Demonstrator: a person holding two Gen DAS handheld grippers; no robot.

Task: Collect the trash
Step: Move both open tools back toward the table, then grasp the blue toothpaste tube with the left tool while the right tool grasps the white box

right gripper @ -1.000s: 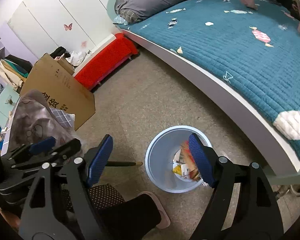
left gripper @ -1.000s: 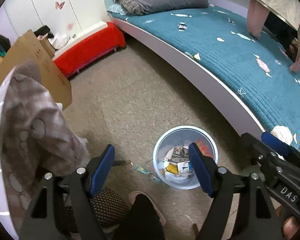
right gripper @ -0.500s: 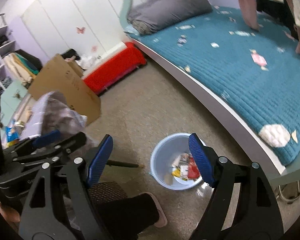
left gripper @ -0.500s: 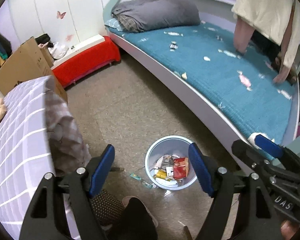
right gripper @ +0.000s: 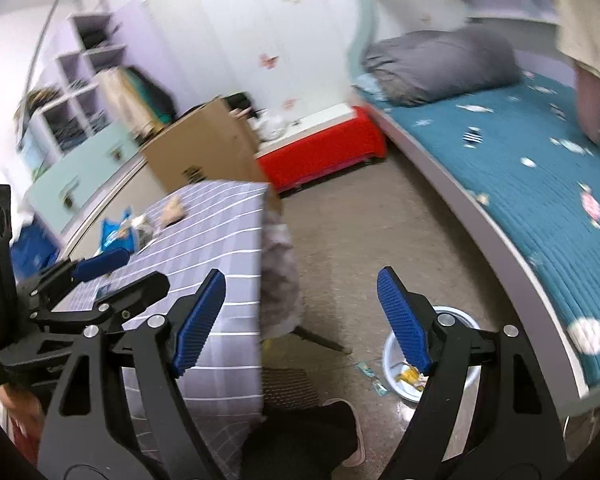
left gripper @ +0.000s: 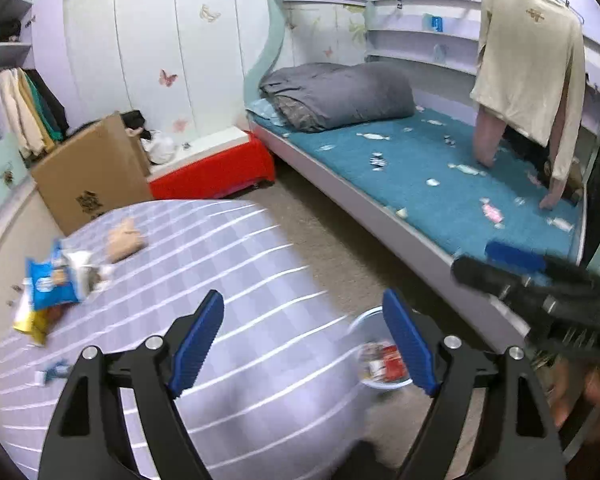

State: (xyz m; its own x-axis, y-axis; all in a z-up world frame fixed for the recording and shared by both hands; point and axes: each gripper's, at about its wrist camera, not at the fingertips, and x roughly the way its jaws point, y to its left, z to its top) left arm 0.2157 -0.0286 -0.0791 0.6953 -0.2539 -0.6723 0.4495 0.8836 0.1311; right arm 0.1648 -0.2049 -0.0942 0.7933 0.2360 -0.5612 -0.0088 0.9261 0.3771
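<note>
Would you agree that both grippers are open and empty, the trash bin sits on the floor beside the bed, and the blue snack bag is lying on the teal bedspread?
Not quite. The blue snack bag lies on the checked tablecloth, not on the teal bedspread; the left wrist view shows this. The rest holds: the left gripper and right gripper have jaws apart and empty, and the trash bin sits on the floor beside the bed.

Two claws (left gripper: 306, 344) (right gripper: 300, 322), one bin (right gripper: 392, 360), one cardboard box (left gripper: 88, 178), one blue wrapper (left gripper: 48, 284).
</note>
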